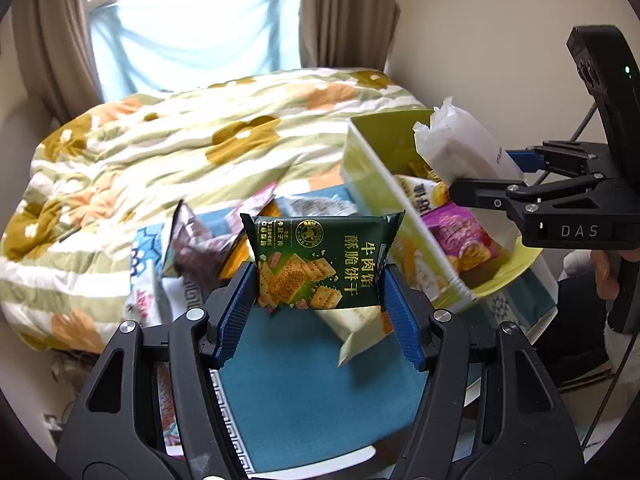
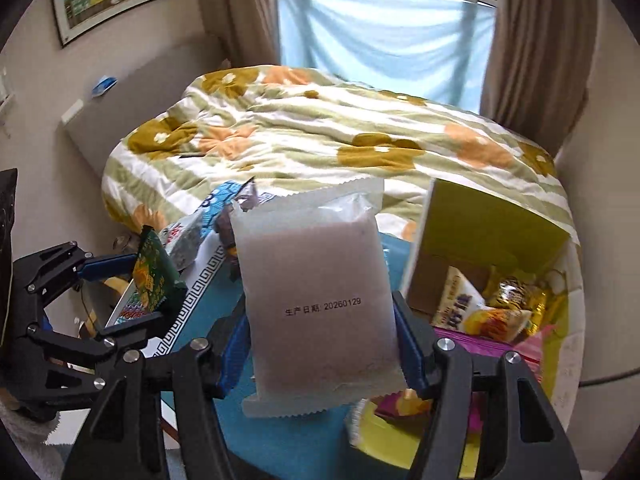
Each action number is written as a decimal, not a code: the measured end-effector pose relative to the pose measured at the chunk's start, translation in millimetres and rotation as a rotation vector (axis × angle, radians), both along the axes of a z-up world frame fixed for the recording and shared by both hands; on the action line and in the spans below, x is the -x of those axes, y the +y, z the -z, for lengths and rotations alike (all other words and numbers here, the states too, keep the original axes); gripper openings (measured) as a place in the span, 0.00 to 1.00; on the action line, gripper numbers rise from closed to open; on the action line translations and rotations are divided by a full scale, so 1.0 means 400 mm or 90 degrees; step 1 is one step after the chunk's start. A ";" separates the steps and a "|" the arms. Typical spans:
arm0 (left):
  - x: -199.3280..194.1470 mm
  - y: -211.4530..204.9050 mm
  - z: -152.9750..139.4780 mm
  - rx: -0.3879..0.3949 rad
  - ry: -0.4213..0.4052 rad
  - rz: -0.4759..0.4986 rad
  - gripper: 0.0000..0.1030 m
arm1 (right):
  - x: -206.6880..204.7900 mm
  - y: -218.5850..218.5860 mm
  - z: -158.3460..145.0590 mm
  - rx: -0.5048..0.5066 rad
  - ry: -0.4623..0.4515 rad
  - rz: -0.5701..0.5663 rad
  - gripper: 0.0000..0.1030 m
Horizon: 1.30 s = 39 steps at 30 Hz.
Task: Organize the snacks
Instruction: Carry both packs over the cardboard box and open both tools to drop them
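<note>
My left gripper [image 1: 320,292] is shut on a dark green cracker packet [image 1: 320,262] and holds it above the blue mat [image 1: 312,400]. My right gripper [image 2: 322,344] is shut on a translucent white snack packet [image 2: 316,300], lifted beside the yellow-green box [image 2: 496,224]. In the left wrist view the right gripper [image 1: 460,188] holds the white packet [image 1: 464,144] over the box [image 1: 384,184]. The box holds several snack packs [image 2: 492,316]. In the right wrist view the left gripper [image 2: 132,284] with the green packet [image 2: 154,276] is at the left.
Several loose snack packets [image 1: 200,240] lie on the mat's far side. A cream packet [image 1: 356,328] lies by the box. Behind is a bed with a floral quilt [image 1: 180,148], curtains and a window. A grey headboard [image 2: 132,96] stands at the left wall.
</note>
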<state>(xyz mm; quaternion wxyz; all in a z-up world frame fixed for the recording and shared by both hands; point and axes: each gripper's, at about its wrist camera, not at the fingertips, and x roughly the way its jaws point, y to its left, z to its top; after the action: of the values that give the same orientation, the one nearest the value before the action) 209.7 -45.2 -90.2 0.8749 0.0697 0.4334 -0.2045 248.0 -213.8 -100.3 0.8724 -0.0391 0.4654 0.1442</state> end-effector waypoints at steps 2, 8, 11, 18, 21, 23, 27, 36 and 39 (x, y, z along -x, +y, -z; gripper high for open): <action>-0.016 -0.064 -0.010 0.012 -0.002 0.022 0.58 | 0.008 -0.073 -0.007 0.002 -0.001 0.040 0.58; -0.034 -0.269 0.008 0.035 0.012 0.073 0.58 | 0.045 -0.256 -0.013 0.007 0.002 0.111 0.58; -0.045 -0.370 0.038 0.030 0.028 0.094 0.58 | 0.055 -0.335 -0.004 0.003 0.009 0.137 0.58; -0.067 -0.520 0.153 0.001 0.079 0.113 0.58 | 0.075 -0.461 0.038 -0.024 0.029 0.169 0.58; -0.062 -0.547 0.181 -0.009 0.091 0.108 0.59 | 0.071 -0.486 0.063 -0.032 0.039 0.165 0.58; -0.050 -0.559 0.188 -0.028 0.080 0.104 0.78 | 0.074 -0.508 0.076 -0.040 0.045 0.159 0.58; -0.051 -0.540 0.187 -0.021 0.067 0.065 0.99 | 0.069 -0.526 0.100 -0.058 0.055 0.152 0.58; -0.026 -0.453 0.183 -0.018 0.082 -0.037 0.99 | 0.075 -0.534 0.113 -0.082 0.045 0.145 0.58; -0.021 -0.436 0.186 -0.017 0.090 -0.058 0.99 | 0.060 -0.533 0.126 -0.102 0.047 0.145 0.58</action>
<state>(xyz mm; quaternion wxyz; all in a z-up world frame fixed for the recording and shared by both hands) 218.2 -219.4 -164.5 0.8496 0.0469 0.4993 -0.1632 224.0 -426.9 -150.7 0.8657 0.0889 0.4857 0.0826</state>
